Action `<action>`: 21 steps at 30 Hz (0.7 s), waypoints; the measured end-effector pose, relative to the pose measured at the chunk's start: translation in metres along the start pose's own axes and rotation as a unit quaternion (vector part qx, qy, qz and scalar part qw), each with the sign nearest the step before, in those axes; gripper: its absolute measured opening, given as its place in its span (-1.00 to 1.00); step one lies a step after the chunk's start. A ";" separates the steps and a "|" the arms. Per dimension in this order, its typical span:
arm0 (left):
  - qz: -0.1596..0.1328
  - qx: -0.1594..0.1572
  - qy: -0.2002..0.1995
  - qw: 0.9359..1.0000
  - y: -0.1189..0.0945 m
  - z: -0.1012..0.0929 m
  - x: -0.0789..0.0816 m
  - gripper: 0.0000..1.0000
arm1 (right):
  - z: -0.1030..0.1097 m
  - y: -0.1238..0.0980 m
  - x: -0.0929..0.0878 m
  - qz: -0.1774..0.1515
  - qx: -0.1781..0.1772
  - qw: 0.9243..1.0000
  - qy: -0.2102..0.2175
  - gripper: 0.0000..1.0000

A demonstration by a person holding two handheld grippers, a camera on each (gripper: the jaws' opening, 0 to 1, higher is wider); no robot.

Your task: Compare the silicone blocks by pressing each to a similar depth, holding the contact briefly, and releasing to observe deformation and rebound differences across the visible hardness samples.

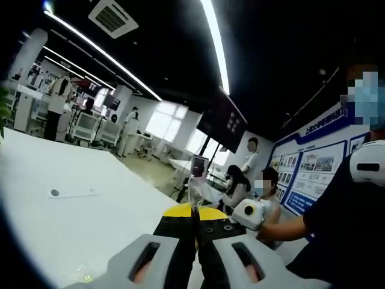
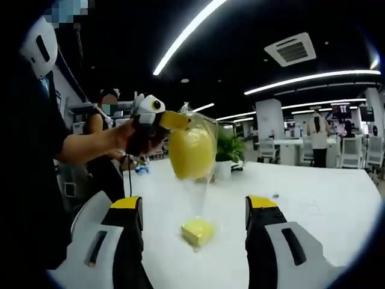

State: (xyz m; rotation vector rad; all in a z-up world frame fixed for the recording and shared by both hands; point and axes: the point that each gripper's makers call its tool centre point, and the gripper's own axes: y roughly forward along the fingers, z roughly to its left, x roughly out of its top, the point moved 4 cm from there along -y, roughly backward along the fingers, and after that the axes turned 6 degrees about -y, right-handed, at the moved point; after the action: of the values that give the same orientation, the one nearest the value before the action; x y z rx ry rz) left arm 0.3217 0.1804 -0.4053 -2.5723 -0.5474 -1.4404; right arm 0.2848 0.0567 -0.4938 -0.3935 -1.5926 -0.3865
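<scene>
My left gripper (image 1: 194, 211) is shut on the top of a clear plastic bag (image 1: 192, 191). In the right gripper view the left gripper (image 2: 171, 120) comes in from the left, gripped by a person's hand (image 2: 123, 135). It holds the bag up with a yellow silicone block (image 2: 191, 150) inside. Clear plastic hangs down from it toward a second yellow block (image 2: 198, 232) lying on the white table (image 2: 313, 205); whether that one is inside the bag I cannot tell. My right gripper (image 2: 195, 205) stands open, its yellow-tipped jaws on either side of the lower block and short of it.
A potted plant (image 2: 227, 153) stands on the table behind the bag. A flat pale strip with a grey dot (image 1: 71, 193) lies on the table at the left. The person holding the grippers (image 1: 343, 229) is close by. Other people (image 1: 237, 183) and office desks are beyond the table.
</scene>
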 end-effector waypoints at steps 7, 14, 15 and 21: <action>0.005 -0.055 -0.016 0.998 0.011 -0.026 -0.003 -1.00 | 0.002 0.025 0.025 -0.085 0.038 0.994 0.058 0.25; 0.000 -0.064 -0.022 0.998 0.008 -0.029 -0.004 -1.00 | 0.001 0.042 0.036 -0.101 0.059 0.989 0.091 0.04; -0.006 -0.061 -0.028 0.998 0.007 -0.026 -0.004 -1.00 | 0.002 0.045 0.035 -0.099 0.062 0.990 0.084 -0.03; -0.034 -0.059 -0.051 0.996 -0.002 -0.018 -0.008 -1.00 | 0.008 0.060 0.032 -0.093 0.092 0.988 0.080 -0.33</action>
State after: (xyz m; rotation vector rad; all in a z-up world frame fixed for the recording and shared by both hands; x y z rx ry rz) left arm 0.3027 0.1751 -0.4029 -2.7575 -0.5865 -1.4104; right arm 0.3040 0.1138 -0.4621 -0.0701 -1.4971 -0.4000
